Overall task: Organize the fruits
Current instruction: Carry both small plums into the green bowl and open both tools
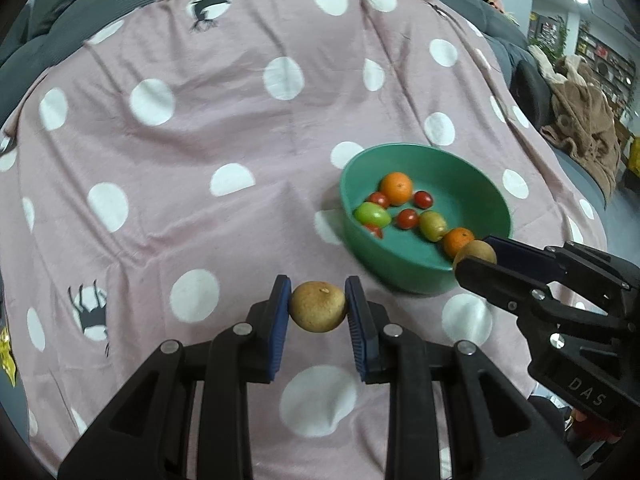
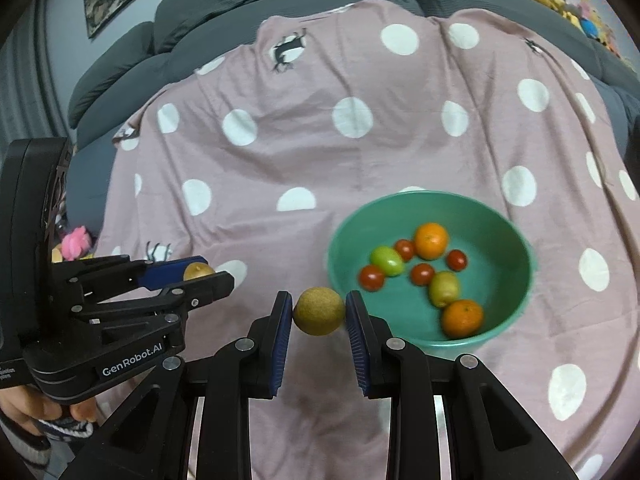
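Both hands loaded right now: left gripper (image 1: 318, 308) has its blue jaws pinching a round tan-brown fruit (image 1: 318, 306), pads pressed on both sides, fruit off the cloth w/ a shadow under it. Right gripper (image 2: 319, 312) is doing the same w/ a second brown fruit (image 2: 319, 311), squeezed between its blue pads just left of the bowl in its own view. From the left cam, the right gripper comes in from the right edge w/ its fruit at the near rim of the green bowl (image 1: 496, 200), right beside an orange. In the bowl: two oranges, far one (image 1: 396, 188) and near one (image 1: 459, 241), plus a green tomato-like fruit (image 1: 373, 213), a yellow-green fruit (image 1: 432, 225) and several small red cherry tomatoes, e.g. (image 1: 407, 218). Bowl sits on a pink blanket w/ white polka dots (image 1: 200, 140), spread over a grey sofa (image 2: 120, 80). Right cam shows the left gripper at lower left, a person's hand (image 2: 40, 408) beneath it, fingers wrapped round the handle.
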Action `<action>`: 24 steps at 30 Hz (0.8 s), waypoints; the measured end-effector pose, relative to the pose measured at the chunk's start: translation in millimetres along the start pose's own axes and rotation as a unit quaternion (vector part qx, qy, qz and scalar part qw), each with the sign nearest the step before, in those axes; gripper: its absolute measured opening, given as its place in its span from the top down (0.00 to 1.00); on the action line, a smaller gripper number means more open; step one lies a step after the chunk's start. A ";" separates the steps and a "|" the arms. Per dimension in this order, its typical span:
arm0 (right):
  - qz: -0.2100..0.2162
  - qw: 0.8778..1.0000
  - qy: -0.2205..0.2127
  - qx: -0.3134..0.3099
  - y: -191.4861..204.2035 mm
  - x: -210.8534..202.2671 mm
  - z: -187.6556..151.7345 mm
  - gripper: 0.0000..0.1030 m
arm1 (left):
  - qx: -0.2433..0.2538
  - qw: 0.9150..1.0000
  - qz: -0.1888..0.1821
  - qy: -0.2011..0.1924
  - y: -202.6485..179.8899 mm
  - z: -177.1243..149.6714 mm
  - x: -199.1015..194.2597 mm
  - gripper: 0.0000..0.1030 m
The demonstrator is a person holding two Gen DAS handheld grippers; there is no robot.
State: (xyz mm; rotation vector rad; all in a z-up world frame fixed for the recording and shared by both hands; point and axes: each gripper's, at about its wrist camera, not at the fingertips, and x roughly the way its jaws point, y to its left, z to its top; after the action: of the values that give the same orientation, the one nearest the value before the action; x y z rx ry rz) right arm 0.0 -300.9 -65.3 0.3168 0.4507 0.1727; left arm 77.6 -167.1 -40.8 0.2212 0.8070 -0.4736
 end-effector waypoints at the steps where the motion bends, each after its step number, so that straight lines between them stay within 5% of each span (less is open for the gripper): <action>1: -0.006 1.000 -0.001 0.001 -4.2 -0.2 0.1 0.71 | 0.004 1.000 -0.002 0.000 -3.6 2.7 2.4 0.73; 24: -0.071 0.997 -0.002 0.003 -82.6 16.3 8.6 0.71 | 0.064 0.997 -0.028 0.033 -70.4 42.3 69.2 0.73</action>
State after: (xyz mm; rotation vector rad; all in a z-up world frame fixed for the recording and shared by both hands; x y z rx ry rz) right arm 26.1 -376.7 -92.4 0.2899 0.4687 0.0326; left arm 111.7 -266.3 -64.0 0.3359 0.8489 -0.5735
